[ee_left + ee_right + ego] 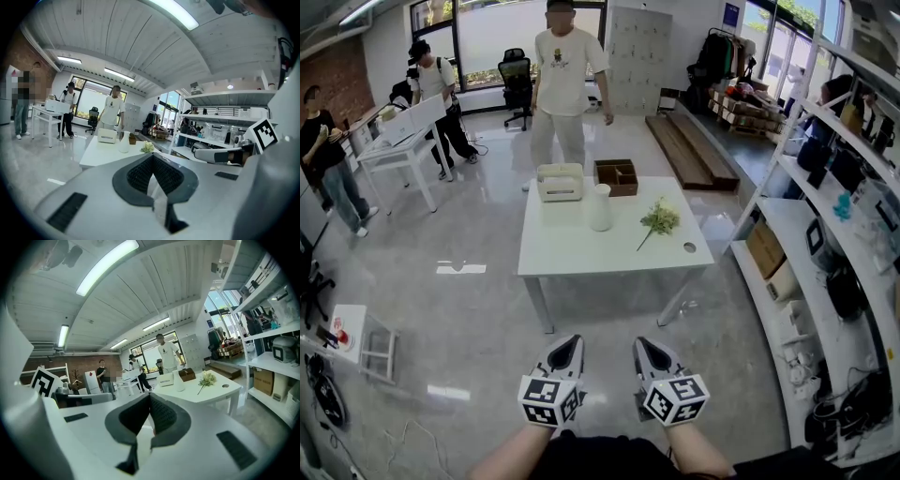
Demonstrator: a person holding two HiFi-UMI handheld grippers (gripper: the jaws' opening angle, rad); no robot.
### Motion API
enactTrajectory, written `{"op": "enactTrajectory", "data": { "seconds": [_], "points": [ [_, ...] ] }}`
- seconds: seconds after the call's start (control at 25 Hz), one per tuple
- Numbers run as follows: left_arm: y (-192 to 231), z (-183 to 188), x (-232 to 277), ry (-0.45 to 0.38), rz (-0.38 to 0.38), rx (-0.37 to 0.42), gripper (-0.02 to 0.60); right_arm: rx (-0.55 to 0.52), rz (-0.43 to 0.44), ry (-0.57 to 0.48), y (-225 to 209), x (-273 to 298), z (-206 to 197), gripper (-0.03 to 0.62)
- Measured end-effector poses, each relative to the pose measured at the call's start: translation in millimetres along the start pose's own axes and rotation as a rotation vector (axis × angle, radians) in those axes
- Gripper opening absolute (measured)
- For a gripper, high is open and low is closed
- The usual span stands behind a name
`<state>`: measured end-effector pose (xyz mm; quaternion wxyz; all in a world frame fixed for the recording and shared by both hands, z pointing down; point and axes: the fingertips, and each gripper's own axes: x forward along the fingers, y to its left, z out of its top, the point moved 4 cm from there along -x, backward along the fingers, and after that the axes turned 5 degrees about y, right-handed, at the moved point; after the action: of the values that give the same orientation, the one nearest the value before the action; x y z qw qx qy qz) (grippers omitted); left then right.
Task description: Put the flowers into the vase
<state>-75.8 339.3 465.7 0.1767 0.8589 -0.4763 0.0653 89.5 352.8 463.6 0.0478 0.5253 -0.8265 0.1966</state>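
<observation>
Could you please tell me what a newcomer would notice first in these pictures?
A white table stands mid-floor, bearing a white vase with flowers lying to its right. Nearer, the left gripper and right gripper, both shut and empty, sit side by side.

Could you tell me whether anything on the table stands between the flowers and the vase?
Nothing visible does. The flowers lie right of the vase in the head view, with only bare table between them. The white box and the brown box sit farther back, out of that path.
</observation>
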Motion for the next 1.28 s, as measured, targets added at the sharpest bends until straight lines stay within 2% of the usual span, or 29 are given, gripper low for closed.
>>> {"op": "enactTrajectory", "data": {
  "seconds": [0.44,0.72,1.0,1.28],
  "points": [
    [64.1,-13.8,-4.9,0.026,-0.033,-0.021,0.003,-0.004,-0.038,0.036,18.1,35.8,-14.6,0.003],
    [92.7,-5.0,27.7,0.037,-0.043,-0.021,0.002,-0.003,-0.07,0.034,1.7,69.8,-6.0,0.003],
    [123.3,21.6,107.4,0.038,-0.019,-0.014,0.003,-0.009,-0.03,0.014,-44.6,148.4,25.4,0.003],
    [150.0,86.1,239.7,0.011,0.057,-0.045,0.002,-0.026,0.039,0.004,-134.0,247.7,103.4,0.003]
  ]
}}
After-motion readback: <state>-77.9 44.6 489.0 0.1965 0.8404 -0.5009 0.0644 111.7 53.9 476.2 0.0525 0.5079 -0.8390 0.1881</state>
